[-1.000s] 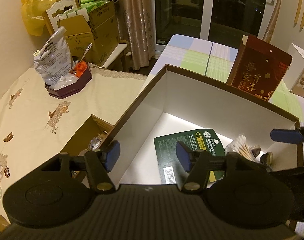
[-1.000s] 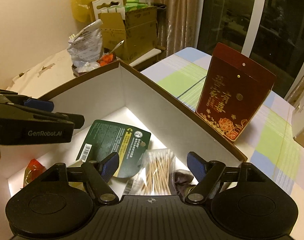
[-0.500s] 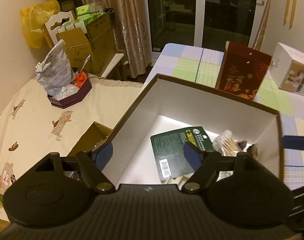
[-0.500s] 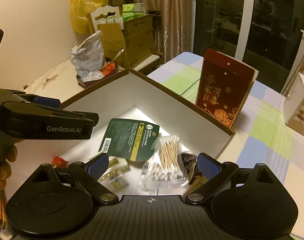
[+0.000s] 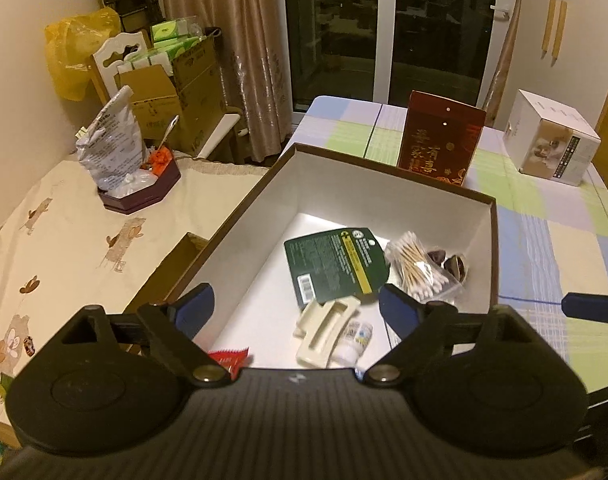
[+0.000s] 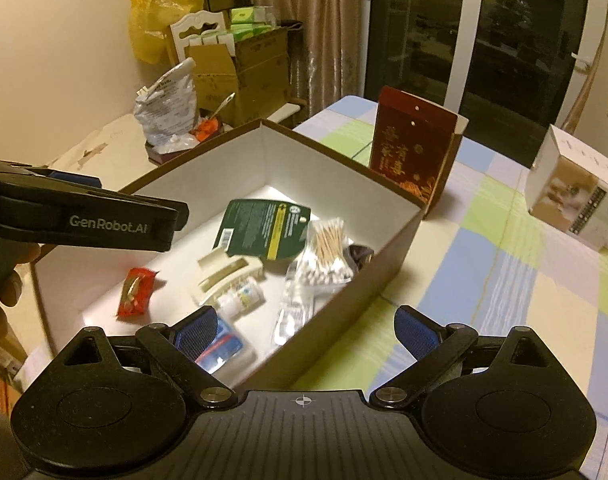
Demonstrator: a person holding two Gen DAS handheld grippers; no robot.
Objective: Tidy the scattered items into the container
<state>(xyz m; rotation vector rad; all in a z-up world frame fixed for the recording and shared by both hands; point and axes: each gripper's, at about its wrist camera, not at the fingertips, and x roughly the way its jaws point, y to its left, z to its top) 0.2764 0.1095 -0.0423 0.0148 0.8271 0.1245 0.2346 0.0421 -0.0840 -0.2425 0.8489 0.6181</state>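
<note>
Two hand-held grippers hover above the open box [image 5: 384, 176], both with jaws spread wide and nothing between them. The left hand-held gripper [image 5: 295, 308] hangs over the box's near end; the right hand-held gripper [image 6: 306, 330] straddles its near-right wall. Inside lie a green card [image 6: 265, 226], a bag of cotton swabs [image 6: 328, 252], a cream clip [image 6: 223, 274], a small white bottle [image 6: 243, 298] and a red sachet [image 6: 135, 290]. Since a second ago both grippers have pulled back and up, so more of the box floor shows. The box sits on a desk [image 6: 504, 264] under a checked cloth, with a red carton [image 6: 414, 148] just behind it and a white box [image 6: 576, 196] well apart. Curtains and dark glass doors close off the room.
</note>
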